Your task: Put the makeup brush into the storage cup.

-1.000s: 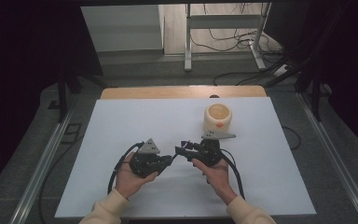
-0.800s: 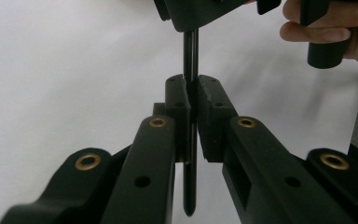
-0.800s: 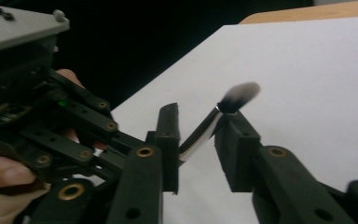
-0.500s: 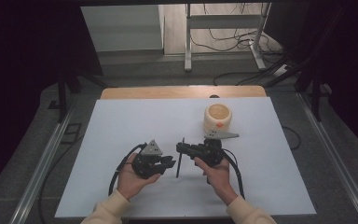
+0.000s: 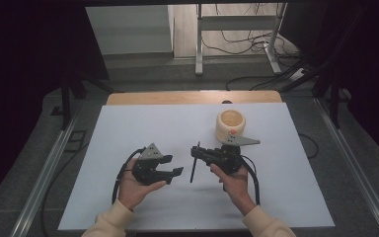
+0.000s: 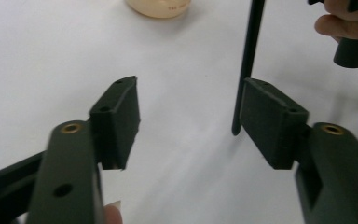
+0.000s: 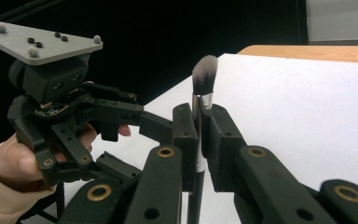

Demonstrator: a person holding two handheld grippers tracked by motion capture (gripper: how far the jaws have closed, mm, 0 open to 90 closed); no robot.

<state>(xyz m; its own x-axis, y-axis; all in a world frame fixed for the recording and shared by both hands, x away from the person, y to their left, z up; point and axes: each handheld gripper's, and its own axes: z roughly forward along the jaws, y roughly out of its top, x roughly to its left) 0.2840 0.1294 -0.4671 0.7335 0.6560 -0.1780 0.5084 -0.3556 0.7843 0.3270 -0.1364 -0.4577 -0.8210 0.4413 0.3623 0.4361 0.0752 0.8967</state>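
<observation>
The right gripper (image 7: 199, 135) is clamping a makeup brush (image 7: 199, 107) upright over the white table (image 5: 128, 128), while the left gripper (image 6: 189, 121), jaws just opening, is standing empty beside it; any bump could tilt the brush.

Brush (image 7: 200, 116) handle's lower end cut off by bottom edge in right gripper view, its middle hidden between the right tool (image 7: 199, 128) pads. In left gripper view the cream cup (image 6: 158, 6) is cropped by the top edge, and the brush head is out of frame there. High view: brush bristles too small to make out.
</observation>
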